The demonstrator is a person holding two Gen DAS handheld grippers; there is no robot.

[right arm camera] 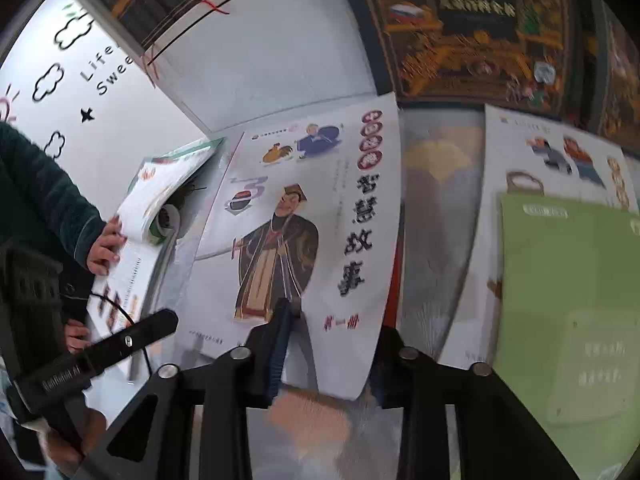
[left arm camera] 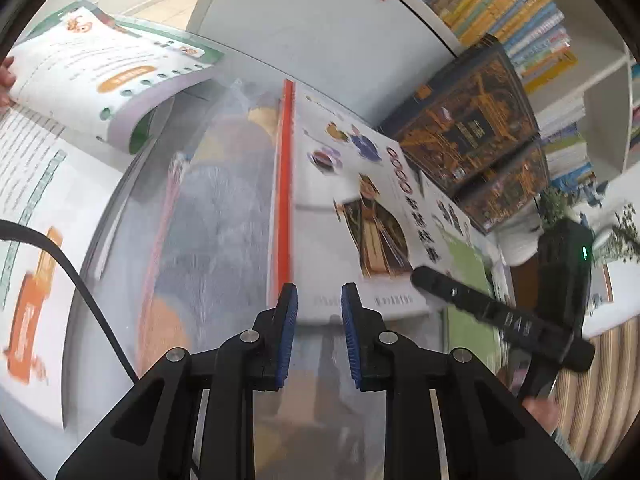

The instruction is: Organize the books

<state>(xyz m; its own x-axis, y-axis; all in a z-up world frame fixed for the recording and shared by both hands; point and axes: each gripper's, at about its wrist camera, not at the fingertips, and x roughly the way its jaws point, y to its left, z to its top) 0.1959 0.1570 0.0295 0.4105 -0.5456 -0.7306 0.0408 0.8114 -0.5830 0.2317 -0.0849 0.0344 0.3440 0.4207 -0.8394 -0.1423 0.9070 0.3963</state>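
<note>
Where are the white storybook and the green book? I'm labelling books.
white storybook (right arm camera: 280, 240): right wrist view, on the robed figure on its cover.
green book (right arm camera: 568, 288): right wrist view, on its plain cover.

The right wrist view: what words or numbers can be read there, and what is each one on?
"Life" and "Swee", cut off: white wall.
"3": white book cover; its big Chinese title reads upside down, too unsure to quote.
Gold Chinese title: dark book, blurred.
Pale print: green book, blurred.
Small white lettering: black bar, too blurred.
</note>
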